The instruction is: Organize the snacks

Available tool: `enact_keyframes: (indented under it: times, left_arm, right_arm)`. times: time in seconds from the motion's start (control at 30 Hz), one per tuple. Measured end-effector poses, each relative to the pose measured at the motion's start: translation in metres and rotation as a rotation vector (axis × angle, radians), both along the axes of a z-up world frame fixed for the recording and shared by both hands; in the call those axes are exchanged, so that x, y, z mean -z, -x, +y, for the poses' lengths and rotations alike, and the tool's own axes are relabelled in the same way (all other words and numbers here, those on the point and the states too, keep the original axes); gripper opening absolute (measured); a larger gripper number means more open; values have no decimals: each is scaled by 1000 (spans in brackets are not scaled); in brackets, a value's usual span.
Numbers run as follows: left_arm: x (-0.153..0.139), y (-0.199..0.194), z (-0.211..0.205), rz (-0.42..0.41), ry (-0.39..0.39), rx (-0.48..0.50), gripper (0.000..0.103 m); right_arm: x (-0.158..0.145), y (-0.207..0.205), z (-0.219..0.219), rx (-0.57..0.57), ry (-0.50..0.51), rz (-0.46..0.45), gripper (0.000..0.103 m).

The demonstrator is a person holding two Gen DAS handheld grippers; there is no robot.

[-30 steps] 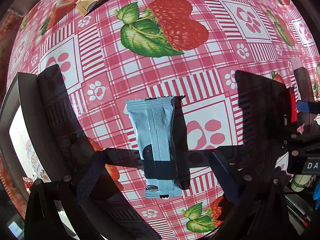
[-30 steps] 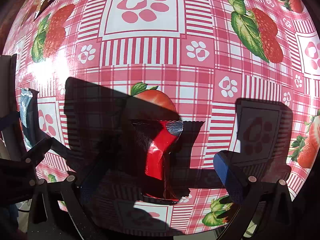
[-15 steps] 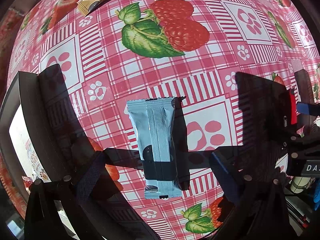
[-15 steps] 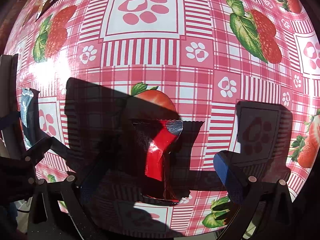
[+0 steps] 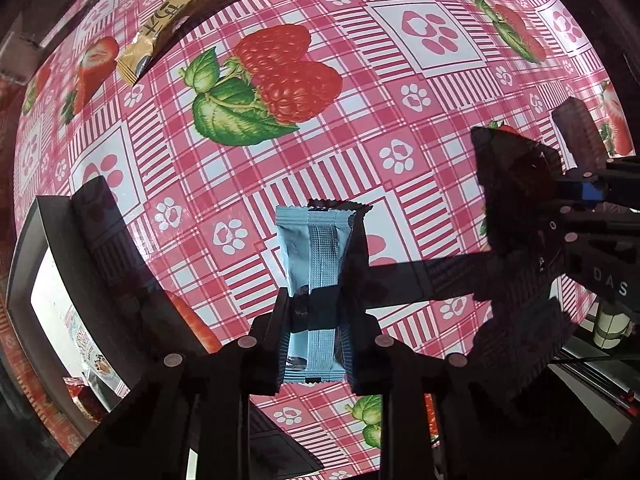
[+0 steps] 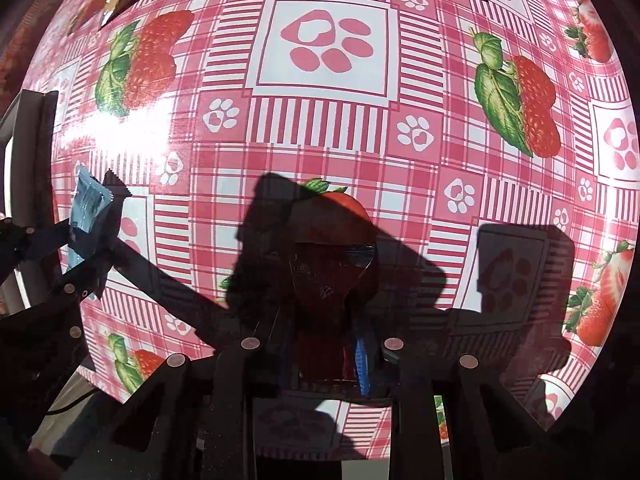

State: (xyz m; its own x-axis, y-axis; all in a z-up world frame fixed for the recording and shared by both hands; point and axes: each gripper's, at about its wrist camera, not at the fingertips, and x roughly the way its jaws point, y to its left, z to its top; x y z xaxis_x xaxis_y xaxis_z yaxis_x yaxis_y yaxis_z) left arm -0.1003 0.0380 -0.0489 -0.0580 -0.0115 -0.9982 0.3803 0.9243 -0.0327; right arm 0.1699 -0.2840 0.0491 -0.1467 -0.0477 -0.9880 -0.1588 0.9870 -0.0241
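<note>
Setting: domestic dining or kitchen table, probably a home. Evidence: glossy wipe-clean tablecloth [image 5: 400, 92] in pink-red plaid, printed with raspberries, strawberries and paw prints; loose wrapped snacks at its far edge, including a yellow packet [image 5: 160, 36]; a dark-rimmed box [image 5: 44, 248] with packaged goods inside at the table's left side. Strong sunlight, hard shadows.

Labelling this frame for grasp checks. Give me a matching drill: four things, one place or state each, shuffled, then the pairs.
Things:
1. blue packet
2. red packet
3. yellow packet
4. box

Places or states:
A. lying loose on the far cloth
B. between the left gripper's closing jaws
C. at the table's left edge
D. clamped in the right gripper, in shadow

Pairs: 1-B, 2-D, 3-A, 4-C
</note>
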Motion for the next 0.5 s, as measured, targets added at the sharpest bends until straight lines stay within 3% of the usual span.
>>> enact_keyframes:
  times: [0.2, 0.5]
  left_arm:
    - [-27, 7, 19, -30, 95, -62, 25]
    - [-70, 10, 60, -110, 161, -146, 25]
  right_arm:
    - [-16, -3, -2, 69, -90, -9, 23]
    - [-47, -15, 25, 51, -150, -40, 23]
